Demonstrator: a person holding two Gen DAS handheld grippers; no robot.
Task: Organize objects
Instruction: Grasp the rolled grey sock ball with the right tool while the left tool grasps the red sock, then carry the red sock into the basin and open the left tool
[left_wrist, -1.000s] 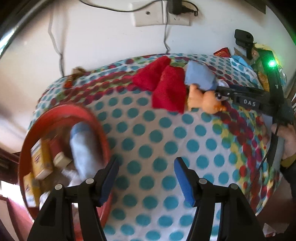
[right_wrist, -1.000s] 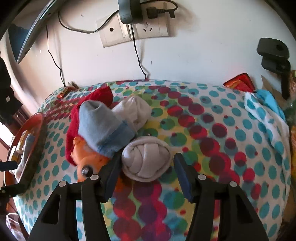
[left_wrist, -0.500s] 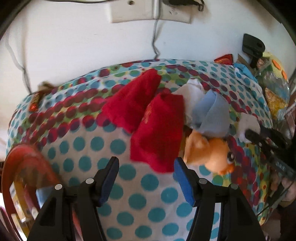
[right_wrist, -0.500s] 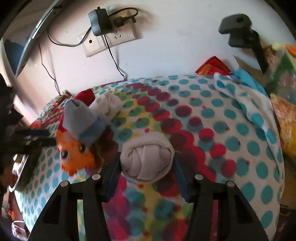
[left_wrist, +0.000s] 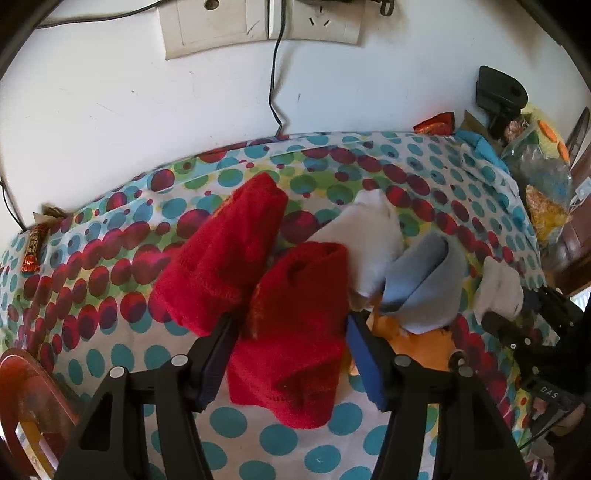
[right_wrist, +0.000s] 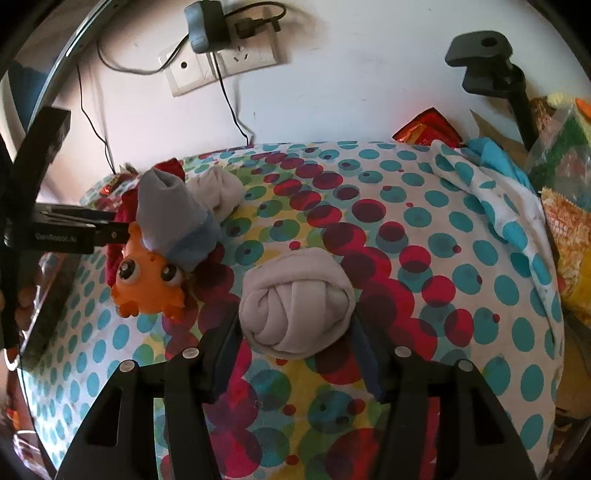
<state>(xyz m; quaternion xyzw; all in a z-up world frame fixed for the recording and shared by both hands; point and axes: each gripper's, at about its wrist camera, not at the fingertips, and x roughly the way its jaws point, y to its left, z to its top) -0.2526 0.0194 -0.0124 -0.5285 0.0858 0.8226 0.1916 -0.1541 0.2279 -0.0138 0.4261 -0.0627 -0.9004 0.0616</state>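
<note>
On the dotted tablecloth (right_wrist: 424, 221), the right gripper (right_wrist: 295, 350) clamps the rolled grey sock ball (right_wrist: 295, 301). The left gripper (left_wrist: 288, 354), jaws just narrowing, straddles a folded red knitted sock (left_wrist: 295, 354) beside the orange plastic fish toy (right_wrist: 147, 284); contact is unclear.

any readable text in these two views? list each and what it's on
"DAS": white letters on the black right gripper body, at the left wrist view's right edge.
Pale lettering on the black left gripper body, right wrist view: too blurred to read.
Snack bar wrapper print: too small to read.
</note>
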